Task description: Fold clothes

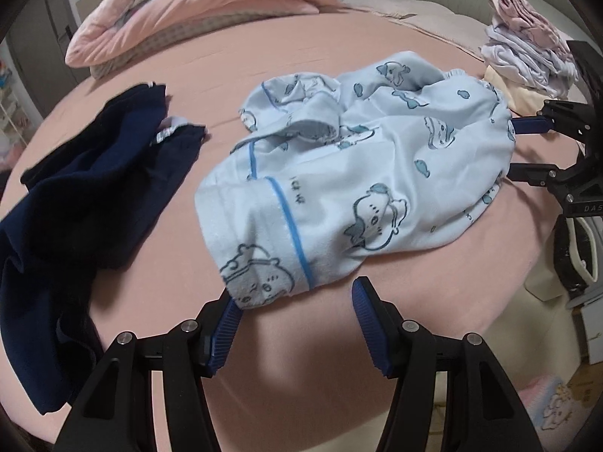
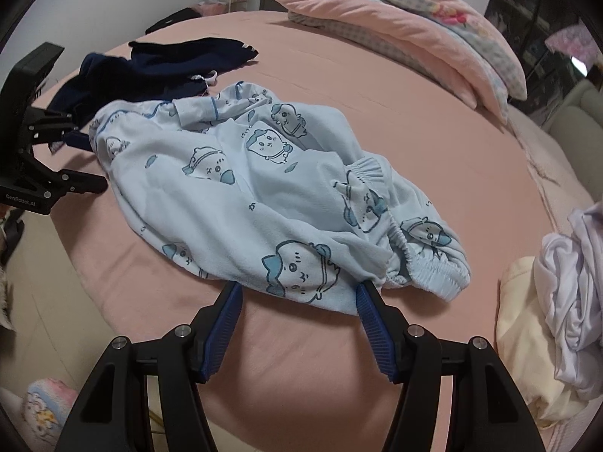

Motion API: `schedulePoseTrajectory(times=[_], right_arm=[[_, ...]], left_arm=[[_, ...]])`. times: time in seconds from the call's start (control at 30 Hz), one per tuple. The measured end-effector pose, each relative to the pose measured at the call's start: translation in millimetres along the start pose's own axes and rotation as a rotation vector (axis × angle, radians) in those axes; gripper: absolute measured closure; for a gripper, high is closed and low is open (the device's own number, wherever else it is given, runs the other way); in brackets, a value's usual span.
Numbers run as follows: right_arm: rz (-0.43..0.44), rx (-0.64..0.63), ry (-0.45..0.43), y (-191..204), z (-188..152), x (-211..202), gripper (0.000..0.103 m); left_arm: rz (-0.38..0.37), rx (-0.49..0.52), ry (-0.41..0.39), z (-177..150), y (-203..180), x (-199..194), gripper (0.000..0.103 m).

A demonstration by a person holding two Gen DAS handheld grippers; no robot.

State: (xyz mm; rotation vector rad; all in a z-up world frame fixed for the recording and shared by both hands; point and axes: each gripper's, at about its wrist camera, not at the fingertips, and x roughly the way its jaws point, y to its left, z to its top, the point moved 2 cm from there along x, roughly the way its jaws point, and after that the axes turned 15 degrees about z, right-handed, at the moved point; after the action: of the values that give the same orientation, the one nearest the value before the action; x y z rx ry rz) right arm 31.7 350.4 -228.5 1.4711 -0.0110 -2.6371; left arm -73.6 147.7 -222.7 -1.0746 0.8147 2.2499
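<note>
Light blue pyjama trousers (image 1: pixel 339 173) with cartoon prints lie crumpled on the pink bed sheet (image 1: pixel 301 358); they also show in the right wrist view (image 2: pixel 264 196). My left gripper (image 1: pixel 297 293) is open at the leg cuff with the blue stripe, its fingers either side of the cuff's edge. My right gripper (image 2: pixel 299 293) is open at the elastic waistband end (image 2: pixel 426 267), jaws wide, the cloth edge between them. Each gripper shows in the other's view: the right one (image 1: pixel 516 148), the left one (image 2: pixel 90 162).
A dark navy garment (image 1: pixel 90 188) lies in a heap to the left of the trousers. A folded pink quilt (image 1: pixel 196 11) lies at the far side of the bed. A pile of white, lilac and cream clothes (image 2: pixel 557 301) sits to the right.
</note>
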Motion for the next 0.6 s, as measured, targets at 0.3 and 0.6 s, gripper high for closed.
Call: schedulePoseTrajectory(times=[0.3, 0.6], right_arm=[[-0.001, -0.007, -0.015, 4, 3, -2, 0.044], [0.034, 0.12, -0.041, -9, 15, -13, 0.087]], left_arm=[[0.04, 0.039, -0.047, 10, -9, -8, 0.083], [-0.052, -0.081, -0.026, 29, 8, -24, 0.085]])
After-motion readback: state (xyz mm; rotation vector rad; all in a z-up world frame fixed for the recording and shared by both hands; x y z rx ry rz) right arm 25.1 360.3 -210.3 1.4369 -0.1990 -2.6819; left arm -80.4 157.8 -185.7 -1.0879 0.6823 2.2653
